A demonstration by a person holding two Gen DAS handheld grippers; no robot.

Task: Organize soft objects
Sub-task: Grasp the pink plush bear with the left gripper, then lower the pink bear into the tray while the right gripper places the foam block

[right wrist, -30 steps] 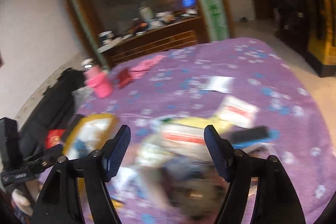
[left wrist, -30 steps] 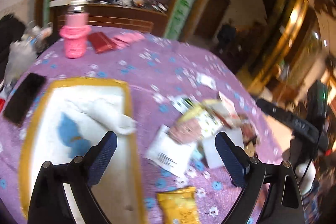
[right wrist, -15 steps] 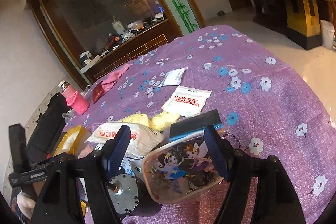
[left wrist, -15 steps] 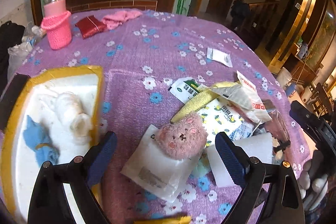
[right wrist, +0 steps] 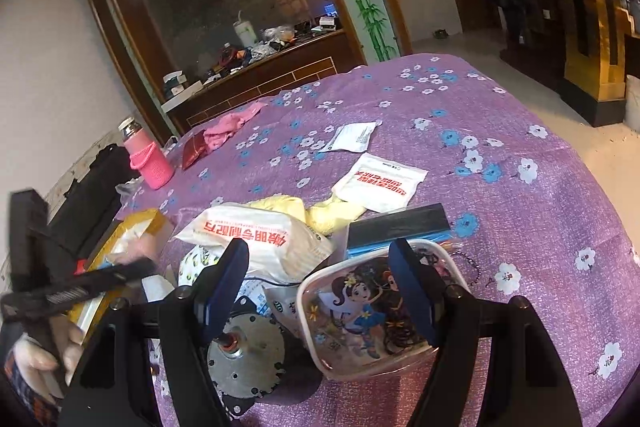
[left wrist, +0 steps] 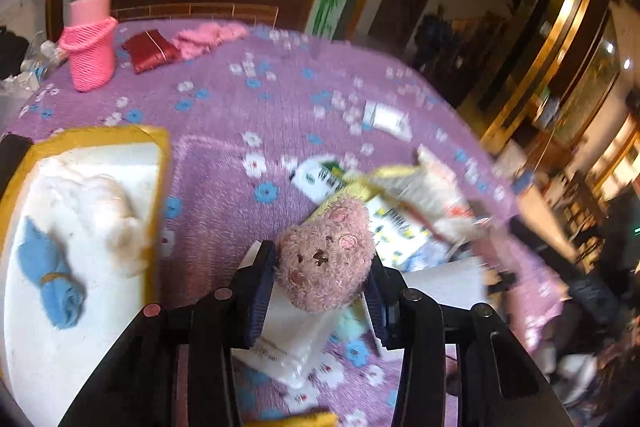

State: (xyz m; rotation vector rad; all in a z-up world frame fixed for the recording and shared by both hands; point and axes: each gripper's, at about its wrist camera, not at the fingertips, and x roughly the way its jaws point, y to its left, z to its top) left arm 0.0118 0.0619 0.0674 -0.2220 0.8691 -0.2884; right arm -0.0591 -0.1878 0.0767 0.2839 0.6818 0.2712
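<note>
My left gripper (left wrist: 322,267) is shut on a pink plush bear face (left wrist: 325,255) and holds it just above the white packets on the purple flowered cloth. To its left lies a yellow-rimmed white tray (left wrist: 158,163) holding a white soft roll (left wrist: 120,227) and a blue cloth bundle (left wrist: 52,279). My right gripper (right wrist: 320,267) is open and empty, above a clear box with a cartoon girl lid (right wrist: 372,311) and a round metal motor (right wrist: 246,355). A yellow cloth (right wrist: 320,213) lies in the pile. The tray also shows in the right wrist view (right wrist: 140,223).
A pink knitted bottle (left wrist: 90,47), a red pouch (left wrist: 150,51) and a pink cloth (left wrist: 208,37) sit at the table's far side. White packets (right wrist: 380,183) and a black-and-blue block (right wrist: 396,223) lie in the clutter. The table edge drops away on the right.
My left gripper has closed on the plush bear face, which earlier lay on a white packet between open fingers. The right gripper has barely moved and stays open.
</note>
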